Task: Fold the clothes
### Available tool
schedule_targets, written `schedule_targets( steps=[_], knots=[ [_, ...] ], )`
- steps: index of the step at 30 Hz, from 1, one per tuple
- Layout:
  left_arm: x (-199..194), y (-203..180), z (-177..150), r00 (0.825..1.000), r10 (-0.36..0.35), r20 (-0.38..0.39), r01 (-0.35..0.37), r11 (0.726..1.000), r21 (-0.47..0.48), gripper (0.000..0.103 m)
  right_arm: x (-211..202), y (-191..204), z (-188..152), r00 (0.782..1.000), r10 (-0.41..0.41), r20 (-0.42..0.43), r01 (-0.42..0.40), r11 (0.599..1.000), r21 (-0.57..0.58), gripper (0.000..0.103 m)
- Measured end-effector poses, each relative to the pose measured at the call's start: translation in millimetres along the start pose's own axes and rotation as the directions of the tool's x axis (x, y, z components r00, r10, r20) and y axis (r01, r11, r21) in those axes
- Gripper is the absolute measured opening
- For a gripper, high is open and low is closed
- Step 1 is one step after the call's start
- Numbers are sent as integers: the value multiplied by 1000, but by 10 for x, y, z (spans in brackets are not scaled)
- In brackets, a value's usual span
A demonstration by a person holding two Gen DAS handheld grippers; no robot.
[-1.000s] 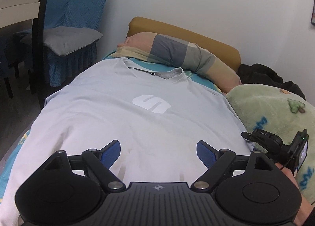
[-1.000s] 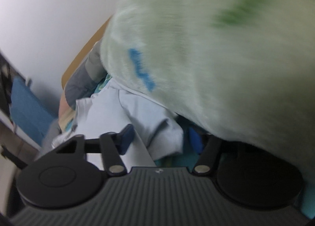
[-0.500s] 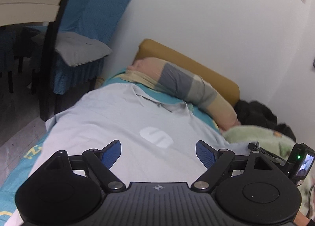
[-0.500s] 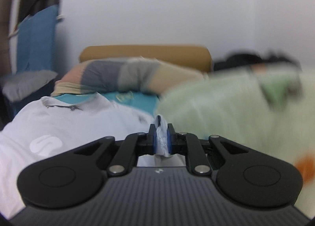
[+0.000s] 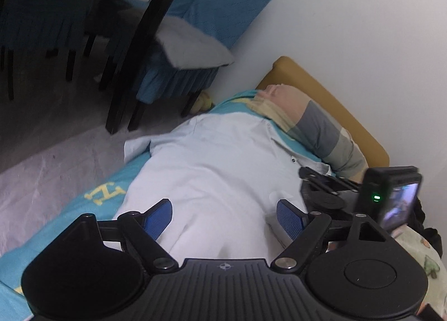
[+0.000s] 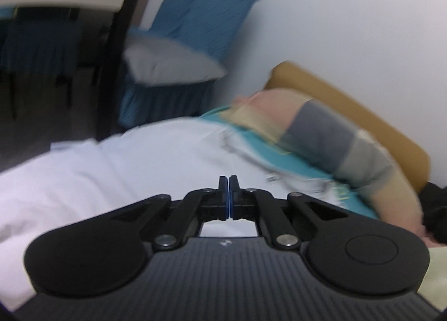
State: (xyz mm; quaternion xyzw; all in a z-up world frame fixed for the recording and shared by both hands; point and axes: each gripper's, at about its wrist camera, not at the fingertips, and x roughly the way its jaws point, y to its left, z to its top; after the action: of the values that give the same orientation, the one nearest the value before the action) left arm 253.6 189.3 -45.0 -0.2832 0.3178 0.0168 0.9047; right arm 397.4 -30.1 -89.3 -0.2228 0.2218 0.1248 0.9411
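A pale grey-blue polo shirt (image 5: 218, 170) lies spread on the bed, collar toward the pillow; it also shows in the right wrist view (image 6: 125, 170). My left gripper (image 5: 223, 216) is open and empty, its blue pads (image 5: 157, 216) low over the shirt's lower part. My right gripper (image 6: 228, 184) has its jaws pressed together above the shirt's right side; no cloth shows between them, and the view is blurred. The right gripper's body (image 5: 329, 192) shows in the left wrist view beside the collar.
A striped pillow (image 5: 315, 125) lies against the tan headboard (image 5: 335, 103). A blue-covered chair (image 5: 195, 30) with a grey cushion stands left of the bed. A green blanket (image 5: 419, 259) lies at the right. Teal bedsheet (image 5: 83, 209) borders the shirt's left.
The right gripper closed on the shirt's right edge, then swung left over the shirt; now no cloth shows between its pads. The left gripper turned left, staying open.
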Motion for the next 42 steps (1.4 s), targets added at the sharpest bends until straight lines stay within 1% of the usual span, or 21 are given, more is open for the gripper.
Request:
schedule_targets(
  steps=[2, 3, 6, 8, 9, 10, 11, 13, 17, 20, 23, 25, 27, 29, 30, 33, 35, 36, 38, 40, 42],
  knots=[
    [106, -1, -49, 1000, 9, -17, -9, 1000, 15, 83, 150, 32, -43, 1000, 13, -25, -13, 1000, 4, 2],
    [165, -13, -74, 999, 11, -30, -10, 1000, 25, 83, 165, -12, -63, 999, 19, -31, -18, 999, 30, 3],
    [315, -85, -147, 998, -3, -69, 6, 999, 35, 82, 66, -274, -100, 998, 54, -43, -46, 983, 180, 7],
    [354, -146, -195, 996, -15, -84, 20, 998, 56, 82, -113, -499, -143, 994, 98, -53, -77, 949, 305, 26],
    [367, -182, -221, 996, -20, -91, 26, 997, 69, 82, -261, -588, -179, 993, 113, -43, -91, 929, 359, 55],
    [372, -212, -247, 995, -27, -100, 35, 996, 78, 82, -439, -665, -222, 993, 119, -26, -98, 912, 399, 73],
    [369, -240, -277, 993, -41, -111, 50, 995, 83, 82, -643, -713, -268, 993, 115, -7, -100, 898, 429, 86],
    [340, -305, -353, 988, -73, -136, 86, 992, 92, 82, -1049, -785, -362, 995, 101, 19, -98, 870, 484, 84],
    [234, -489, -579, 976, -111, -186, 139, 979, 147, 82, -2051, -837, -683, 998, 55, 30, -62, 784, 617, 84],
    [129, -647, -816, 954, -144, -261, 193, 966, 173, 80, -2744, -826, -969, 1000, -19, 20, -1, 707, 707, 84],
    [-9, -800, -1082, 919, -177, -352, 252, 951, 180, 77, -3197, -871, -1166, 999, -41, -3, 28, 628, 778, 84],
    [-94, -879, -1263, 888, -196, -415, 290, 941, 175, 76, -3429, -907, -1279, 997, -69, 16, 28, 593, 805, 85],
    [-170, -942, -1443, 852, -214, -477, 325, 932, 163, 73, -3565, -938, -1366, 997, -71, 24, 21, 568, 823, 86],
    [-241, -1003, -1620, 813, -229, -536, 357, 922, 147, 67, -3600, -965, -1436, 998, -54, 22, 12, 559, 829, 85],
    [-253, -1021, -1698, 794, -237, -559, 366, 922, 130, 65, -3591, -966, -1459, 999, -47, 8, 19, 561, 828, 85],
    [-236, -1068, -1950, 739, -256, -623, 384, 920, 78, 54, -3539, -984, -1495, 1000, -13, -28, 30, 568, 823, 85],
    [-203, -1075, -2111, 700, -255, -667, 386, 921, 52, 46, -3543, -1008, -1550, 1000, 3, -25, 19, 551, 834, 85],
    [-177, -1087, -2202, 675, -252, -693, 394, 918, 51, 45, -3546, -1021, -1580, 1000, 15, -19, 8, 542, 841, 85],
    [-134, -1113, -2378, 628, -244, -739, 413, 909, 50, 37, -3538, -1038, -1617, 1000, 29, -11, -6, 531, 847, 85],
    [-157, -1141, -2475, 617, -241, -749, 444, 892, 80, 36, -3523, -1039, -1646, 999, 32, -20, 0, 534, 845, 85],
    [-134, -1158, -2487, 611, -249, -752, 449, 891, 69, 39, -3503, -1038, -1675, 999, 29, -41, 18, 552, 834, 85]
  ],
)
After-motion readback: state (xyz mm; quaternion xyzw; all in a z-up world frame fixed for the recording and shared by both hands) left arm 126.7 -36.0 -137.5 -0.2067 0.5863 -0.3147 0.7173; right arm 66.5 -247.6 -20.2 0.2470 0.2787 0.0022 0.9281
